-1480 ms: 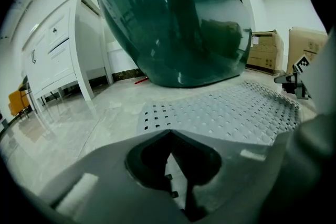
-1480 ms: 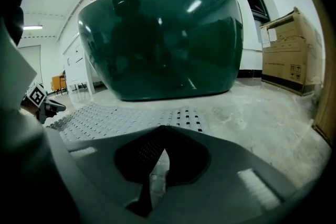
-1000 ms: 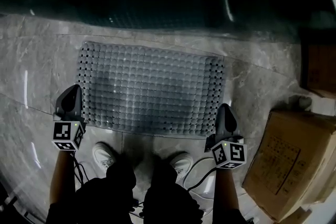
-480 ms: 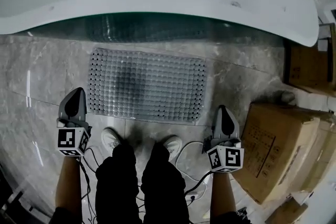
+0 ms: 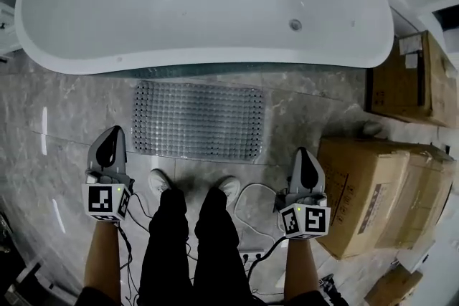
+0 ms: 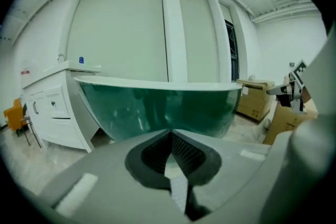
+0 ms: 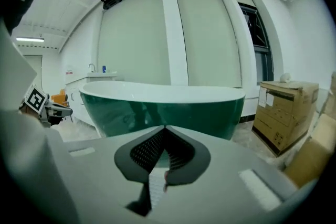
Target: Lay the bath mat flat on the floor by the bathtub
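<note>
Standing at the near edge of the bath mat (image 5: 197, 120), the person holds one gripper at each side above the grey marble floor (image 5: 323, 111). The mat, a clear studded rectangle, lies flat on the floor just beside the bathtub (image 5: 215, 59), its long edge parallel to the tub wall. White shoes (image 5: 159, 181) are near the mat's front edge, apart from it. The left gripper (image 5: 112, 136) hangs off the mat's near left corner. Its own view shows the jaws pressed together at the tips with nothing between them. The right gripper (image 5: 302, 155) hangs off the near right corner, its jaws likewise closed tip to tip on nothing. The tub's white basin shows a bare surface with a drain fitting (image 5: 295, 24) toward the right end. Its outer wall reads green in both gripper views. A large cardboard box (image 5: 366, 193) stands on the floor to the right with its flaps closed, its contents unseen. A second closed box (image 5: 401, 82) stands beyond it. Cables (image 5: 254, 198) trail on the floor by the right shoe.
</note>
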Demonstrator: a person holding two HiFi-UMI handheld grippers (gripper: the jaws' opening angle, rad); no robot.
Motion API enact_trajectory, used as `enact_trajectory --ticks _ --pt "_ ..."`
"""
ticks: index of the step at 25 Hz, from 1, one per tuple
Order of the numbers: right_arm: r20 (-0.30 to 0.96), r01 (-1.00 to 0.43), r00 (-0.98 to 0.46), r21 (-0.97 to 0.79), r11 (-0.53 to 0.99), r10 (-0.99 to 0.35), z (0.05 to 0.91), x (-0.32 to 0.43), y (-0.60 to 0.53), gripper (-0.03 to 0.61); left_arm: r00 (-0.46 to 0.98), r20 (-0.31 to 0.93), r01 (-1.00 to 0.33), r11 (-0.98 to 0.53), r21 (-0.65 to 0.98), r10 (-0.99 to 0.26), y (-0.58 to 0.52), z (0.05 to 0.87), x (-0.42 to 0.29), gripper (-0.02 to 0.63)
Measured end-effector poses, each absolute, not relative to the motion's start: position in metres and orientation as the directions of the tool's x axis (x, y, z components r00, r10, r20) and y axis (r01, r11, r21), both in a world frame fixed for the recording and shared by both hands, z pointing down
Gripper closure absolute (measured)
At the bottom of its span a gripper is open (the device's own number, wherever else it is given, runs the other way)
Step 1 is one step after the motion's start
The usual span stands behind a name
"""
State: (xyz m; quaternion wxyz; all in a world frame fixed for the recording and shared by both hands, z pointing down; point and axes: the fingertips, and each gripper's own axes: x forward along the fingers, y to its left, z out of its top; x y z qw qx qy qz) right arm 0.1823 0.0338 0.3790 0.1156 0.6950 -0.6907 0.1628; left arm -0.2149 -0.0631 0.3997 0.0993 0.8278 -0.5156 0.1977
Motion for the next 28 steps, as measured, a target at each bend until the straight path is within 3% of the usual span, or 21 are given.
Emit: enact_trajectory --ticks 11,28 --pt "0.336 -0.999 -0.02 0.028 0.031 -0.941 0.221 0.177 0.036 0.551 0.401 0.375 -0.894 -0.447 -0.041 -0.836 -0.059 0.249 -0.199 0.612" --pt "0.234 -1.0 0.007 -0.016 -0.011 -0.972 0.085 0.161 0.063 0.552 0.429 0.269 -0.891 -0.453 -0.03 -0.862 -0.024 0.096 -0.182 0.612"
